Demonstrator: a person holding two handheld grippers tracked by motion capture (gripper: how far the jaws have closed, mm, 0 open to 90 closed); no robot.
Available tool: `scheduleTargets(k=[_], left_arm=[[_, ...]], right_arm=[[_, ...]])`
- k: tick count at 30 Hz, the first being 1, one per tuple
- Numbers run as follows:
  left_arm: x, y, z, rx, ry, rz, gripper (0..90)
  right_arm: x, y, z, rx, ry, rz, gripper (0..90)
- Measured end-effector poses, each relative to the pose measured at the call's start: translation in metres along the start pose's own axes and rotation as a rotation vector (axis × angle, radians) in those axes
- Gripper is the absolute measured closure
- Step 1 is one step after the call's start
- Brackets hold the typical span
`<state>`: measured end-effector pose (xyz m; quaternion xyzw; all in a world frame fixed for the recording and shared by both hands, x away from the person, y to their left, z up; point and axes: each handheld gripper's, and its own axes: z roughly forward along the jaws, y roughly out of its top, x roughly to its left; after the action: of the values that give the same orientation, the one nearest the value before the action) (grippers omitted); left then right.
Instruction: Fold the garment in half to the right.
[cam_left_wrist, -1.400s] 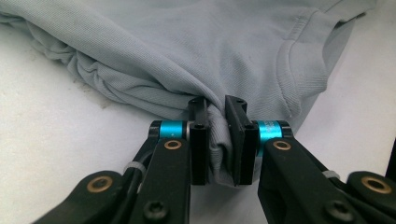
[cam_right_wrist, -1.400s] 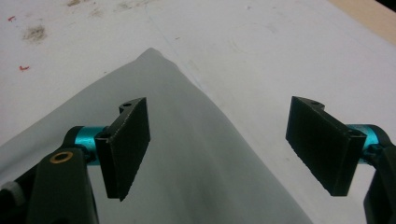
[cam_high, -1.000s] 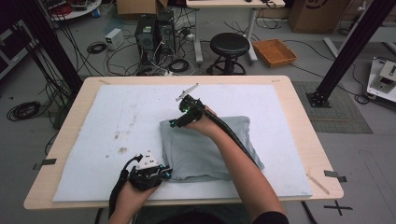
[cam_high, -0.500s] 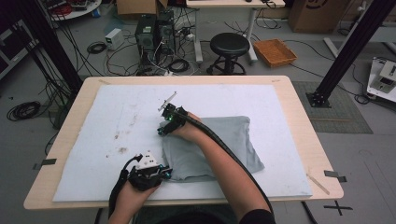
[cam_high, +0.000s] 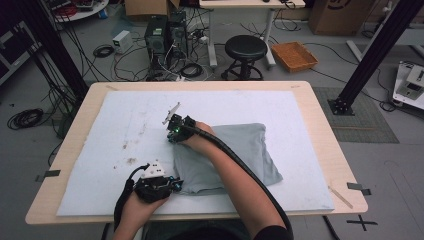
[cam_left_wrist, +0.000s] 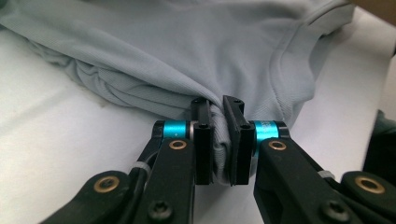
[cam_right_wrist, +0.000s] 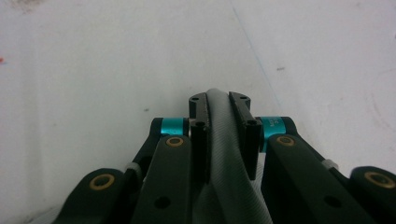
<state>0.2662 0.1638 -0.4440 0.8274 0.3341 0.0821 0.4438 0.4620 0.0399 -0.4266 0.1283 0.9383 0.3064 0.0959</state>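
The high view is looking forward and down from above the person's side, taking in the whole table (cam_high: 320, 150) and the floor behind it. The left gripper view is sitting very close, looking along its jaws at the grey garment (cam_left_wrist: 196, 51) on the white mat (cam_left_wrist: 60, 140). The right gripper view is looking equally near, facing the bare white mat (cam_right_wrist: 93, 60) over a fold of the same garment (cam_right_wrist: 224, 140). All three are sharing the garment (cam_high: 235, 150) and the mat (cam_high: 125, 135).
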Motion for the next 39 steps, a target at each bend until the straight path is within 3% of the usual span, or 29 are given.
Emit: scheduleTargets(k=[4,5,7,12,14,26,39], left_arm=[[-0.004,0.007,-0.012,-0.02,0.013,0.017,83.0],[-0.005,0.008,-0.013,-0.021,0.015,0.024,82.9],[-0.008,0.011,-0.014,-0.024,0.009,0.036,82.9],[-0.011,0.017,-0.016,-0.039,-0.002,0.048,82.9],[-0.015,0.024,-0.017,-0.05,-0.009,0.064,82.8],[-0.024,0.05,-0.01,-0.044,-0.041,0.126,82.9],[-0.041,0.076,0.018,-0.042,-0.103,0.172,82.8]], right_arm=[[0.001,0.005,-0.008,-0.058,-0.007,0.017,80.5],[0.001,0.008,-0.016,-0.102,-0.008,0.026,80.4],[0.003,0.009,-0.024,-0.133,0.0,0.033,80.5],[0.002,0.01,-0.033,-0.146,0.0,0.027,80.4],[-0.002,0.007,-0.045,-0.167,0.004,0.036,80.4],[-0.017,-0.012,-0.072,-0.218,0.01,0.076,80.4],[-0.032,-0.043,-0.111,-0.271,-0.016,0.123,80.3]])
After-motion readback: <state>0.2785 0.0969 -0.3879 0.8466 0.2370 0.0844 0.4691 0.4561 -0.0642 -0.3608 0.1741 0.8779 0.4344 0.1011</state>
